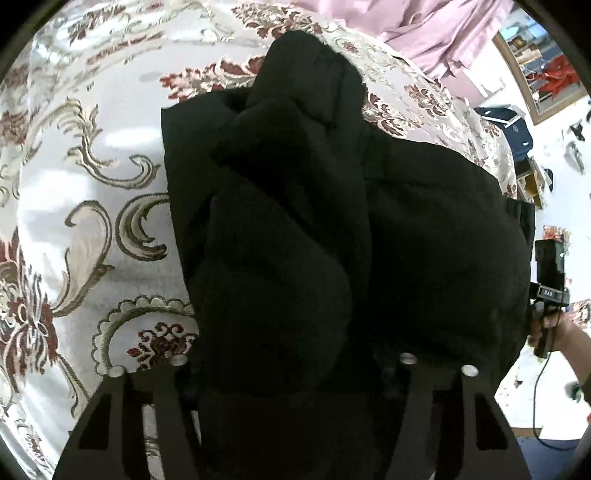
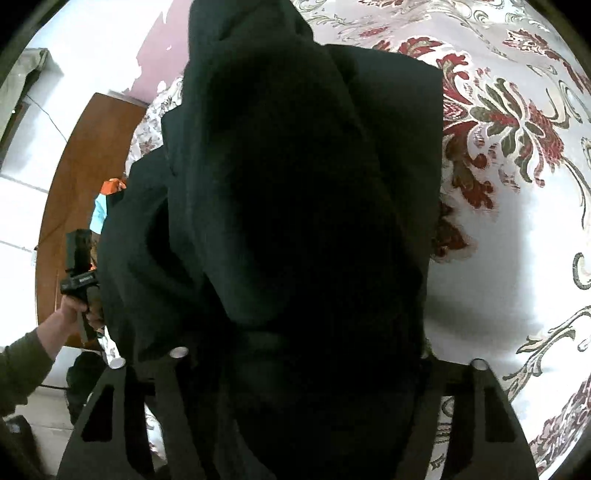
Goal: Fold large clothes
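Observation:
A large black garment (image 1: 295,206) hangs bunched in front of both cameras, lifted above a bed with a floral cover (image 1: 81,155). It fills the middle of the right wrist view (image 2: 295,206) too. My left gripper (image 1: 291,369) has the black cloth between its fingers, and the fingertips are hidden under it. My right gripper (image 2: 295,362) is likewise buried in the cloth. The right gripper's body shows at the right edge of the left wrist view (image 1: 546,280), held in a hand. The left gripper's body shows in the right wrist view (image 2: 79,273).
The floral bedcover (image 2: 517,184) spreads beneath the garment. Pink cloth (image 1: 424,33) lies at the bed's far side. A framed mirror (image 1: 543,70) hangs on the wall to the right. A brown wooden board (image 2: 74,184) and white floor are at left.

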Tool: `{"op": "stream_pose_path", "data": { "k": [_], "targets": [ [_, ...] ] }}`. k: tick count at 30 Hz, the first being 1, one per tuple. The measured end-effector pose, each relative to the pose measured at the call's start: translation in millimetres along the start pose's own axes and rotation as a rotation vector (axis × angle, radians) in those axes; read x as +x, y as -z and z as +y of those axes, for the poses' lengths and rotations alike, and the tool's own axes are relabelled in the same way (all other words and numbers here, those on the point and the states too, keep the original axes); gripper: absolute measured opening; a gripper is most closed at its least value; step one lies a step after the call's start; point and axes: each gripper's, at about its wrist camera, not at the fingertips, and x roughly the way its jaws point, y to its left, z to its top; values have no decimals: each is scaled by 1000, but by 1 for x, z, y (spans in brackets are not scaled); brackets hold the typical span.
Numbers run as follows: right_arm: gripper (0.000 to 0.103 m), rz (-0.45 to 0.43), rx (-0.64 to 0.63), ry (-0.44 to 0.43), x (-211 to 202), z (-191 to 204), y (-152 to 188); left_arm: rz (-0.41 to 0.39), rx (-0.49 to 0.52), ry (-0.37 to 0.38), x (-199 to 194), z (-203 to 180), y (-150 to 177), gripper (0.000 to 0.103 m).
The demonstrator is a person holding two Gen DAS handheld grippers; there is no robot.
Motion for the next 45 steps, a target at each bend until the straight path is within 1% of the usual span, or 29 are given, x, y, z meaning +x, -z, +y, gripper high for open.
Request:
{"op": "stream_pose_path", "data": {
  "k": [1,2,4,5,6,8,10,14,18,21,22,25,30,36,38,39,45],
  "targets": [
    [45,-4,-13,-2,0,7,1,-7,6,-4,-2,-2,0,49],
    [39,-7,-27,8,0,14,2,-14,11,-8,-5,-3,-1,44],
    [32,-12,-50,28,1,27,-2,-29,11,-15,-10,-3,-2,37],
    [29,-14,-52,35,2,31,-1,-35,3,-11,-13,-3,-2,33],
    [28,-15,-51,40,4,30,-8,-38,0,-9,-15,-3,-3,31],
    [24,-23,-46,46,4,39,-8,-51,-12,-5,-21,-5,-4,24],
    [22,-32,-36,43,3,45,-7,-59,-22,1,-27,-4,-3,22],
    [20,-44,-33,34,1,55,-6,-55,-14,-16,-32,-10,-1,19],
    [19,-47,-38,29,-4,66,-7,-59,-23,-17,-43,-12,5,18],
    [18,-43,-58,34,-14,69,-9,-60,-26,-15,-53,-12,13,18],
    [18,-42,-62,34,-22,64,-10,-61,-28,-14,-58,-13,16,18],
    [18,-43,-74,32,-34,67,-3,-67,-31,-15,-73,-10,26,18],
    [18,-49,-96,50,-51,85,-3,-85,-47,-25,-96,-18,39,18],
    [18,-53,-128,60,-77,97,11,-103,-55,-27,-130,-26,64,18],
    [18,-57,-137,55,-94,85,22,-110,-61,-25,-138,-28,73,18],
    [18,-58,-141,56,-97,89,27,-112,-64,-25,-141,-28,78,18],
    [18,-35,-143,56,-101,96,56,-102,-104,-28,-155,-24,119,18]
  ]
}}
